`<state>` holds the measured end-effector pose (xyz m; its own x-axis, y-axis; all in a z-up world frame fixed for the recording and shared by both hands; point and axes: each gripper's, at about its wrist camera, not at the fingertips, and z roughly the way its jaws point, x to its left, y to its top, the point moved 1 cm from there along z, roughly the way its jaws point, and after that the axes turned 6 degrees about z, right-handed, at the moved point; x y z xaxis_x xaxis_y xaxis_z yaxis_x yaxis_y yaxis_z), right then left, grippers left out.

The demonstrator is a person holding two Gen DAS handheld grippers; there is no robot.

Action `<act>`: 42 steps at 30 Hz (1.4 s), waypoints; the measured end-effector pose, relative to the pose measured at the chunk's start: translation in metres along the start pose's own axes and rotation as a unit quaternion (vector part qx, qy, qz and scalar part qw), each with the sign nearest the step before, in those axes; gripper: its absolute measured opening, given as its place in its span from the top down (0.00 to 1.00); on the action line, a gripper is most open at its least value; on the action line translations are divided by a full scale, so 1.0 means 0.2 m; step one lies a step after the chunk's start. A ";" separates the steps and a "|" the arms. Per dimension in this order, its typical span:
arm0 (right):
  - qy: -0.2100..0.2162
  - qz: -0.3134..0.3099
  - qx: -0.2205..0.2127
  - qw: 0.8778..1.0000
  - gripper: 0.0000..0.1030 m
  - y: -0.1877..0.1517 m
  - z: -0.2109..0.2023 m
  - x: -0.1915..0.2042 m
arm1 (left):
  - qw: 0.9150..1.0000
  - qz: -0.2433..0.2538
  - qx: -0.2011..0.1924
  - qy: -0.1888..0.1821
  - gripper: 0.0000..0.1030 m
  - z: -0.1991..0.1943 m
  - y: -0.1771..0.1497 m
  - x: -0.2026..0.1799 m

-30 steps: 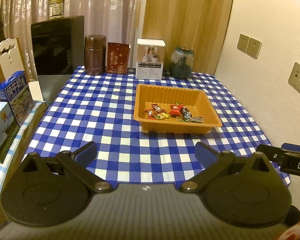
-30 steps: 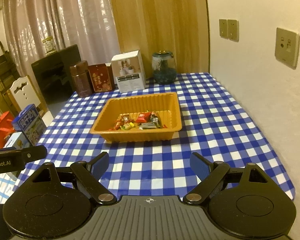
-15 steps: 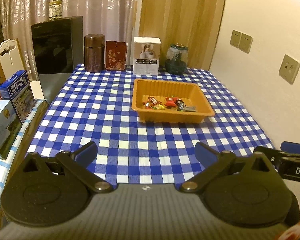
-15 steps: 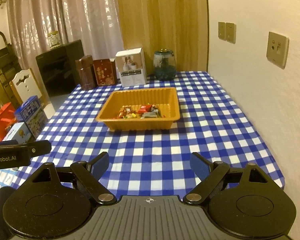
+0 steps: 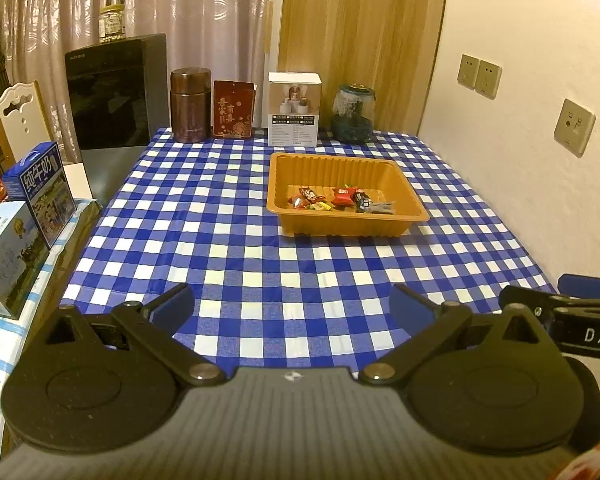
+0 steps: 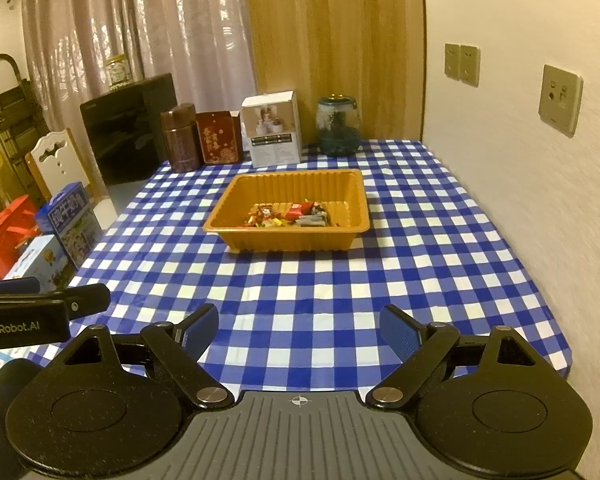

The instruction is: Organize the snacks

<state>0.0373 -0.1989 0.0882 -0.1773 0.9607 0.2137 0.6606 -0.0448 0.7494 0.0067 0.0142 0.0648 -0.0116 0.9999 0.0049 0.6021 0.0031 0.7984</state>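
Hovering over the near edge of the checked tablecloth point(image 5: 228, 216), my left claw point(image 5: 292, 306) is spread wide with nothing between its fingers, and my right claw point(image 6: 298, 330) is just as wide and bare. Ahead of both, well apart across open cloth, sits the orange tray point(image 5: 350, 226) with the wrapped snacks point(image 5: 340, 200) inside. Beyond it stand a brown canister point(image 5: 191, 105), a white box point(image 5: 294, 109) and a glass jar point(image 5: 353, 114). Only my right view shows the red bag point(image 6: 4, 236); each view catches the other claw at its side.
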 end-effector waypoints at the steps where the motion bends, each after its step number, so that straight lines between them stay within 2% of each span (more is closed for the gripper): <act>1: 0.000 0.001 0.000 1.000 0.15 0.00 0.00 0.00 | 1.000 0.000 0.001 -0.001 0.00 0.00 0.00 0.00; 42: -0.003 0.005 0.001 1.000 0.15 0.00 0.00 -0.02 | 1.000 0.002 0.003 -0.007 0.00 0.02 -0.01 -0.03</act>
<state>0.0385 -0.2036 0.0880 -0.1658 0.9621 0.2166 0.6630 -0.0538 0.7467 0.0087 0.0090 0.0616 0.0024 1.0000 0.0005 0.6062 -0.0019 0.7953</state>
